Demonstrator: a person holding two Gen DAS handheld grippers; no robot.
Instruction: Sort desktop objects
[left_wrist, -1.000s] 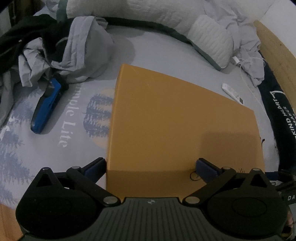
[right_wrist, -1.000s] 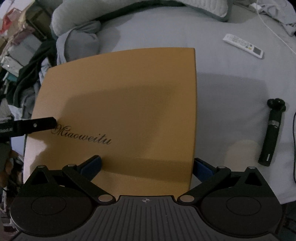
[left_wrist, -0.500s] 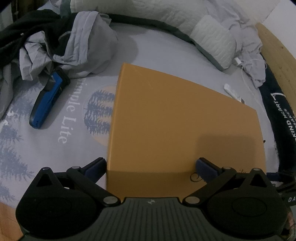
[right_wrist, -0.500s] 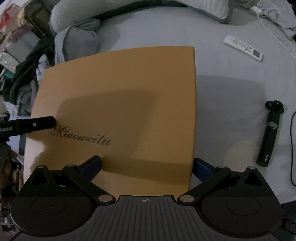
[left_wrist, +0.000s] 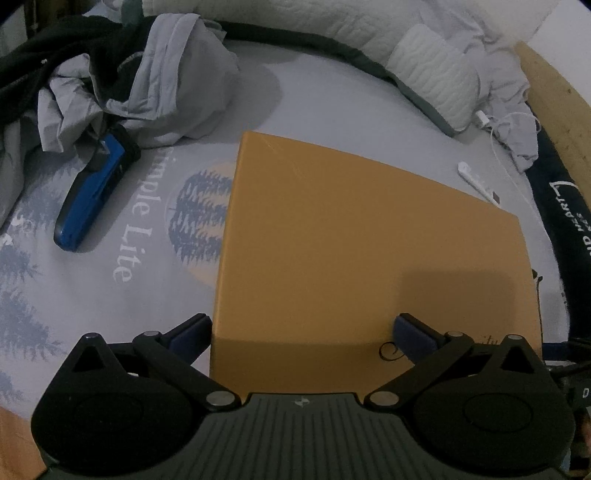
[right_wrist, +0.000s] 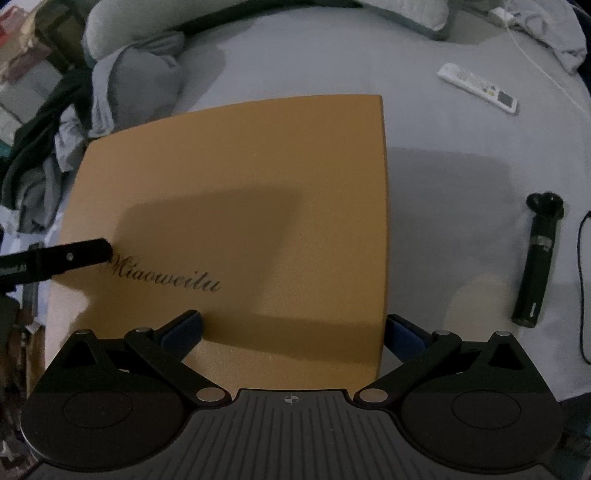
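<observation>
A flat orange box (left_wrist: 369, 251) printed "Miaoweitu" lies on the grey bed sheet; it also shows in the right wrist view (right_wrist: 240, 206). My left gripper (left_wrist: 303, 328) is open, with its jaws wide at the box's near left corner. My right gripper (right_wrist: 293, 328) is open, with its jaws wide at the box's near right corner. One left gripper finger (right_wrist: 70, 254) shows over the box's left edge in the right wrist view. Whether either gripper touches the box I cannot tell.
A blue handheld tool (left_wrist: 88, 195) lies left of the box by crumpled grey clothes (left_wrist: 147, 85). A white remote (right_wrist: 478, 86) lies beyond the box's right side. A black cylindrical handle (right_wrist: 537, 258) lies right. Pillows (left_wrist: 424, 70) and a wooden bed edge (left_wrist: 554, 96) lie behind.
The scene has slid slightly in both views as the grippers shifted; the box keeps its place between the jaws. Both grippers stay open.
</observation>
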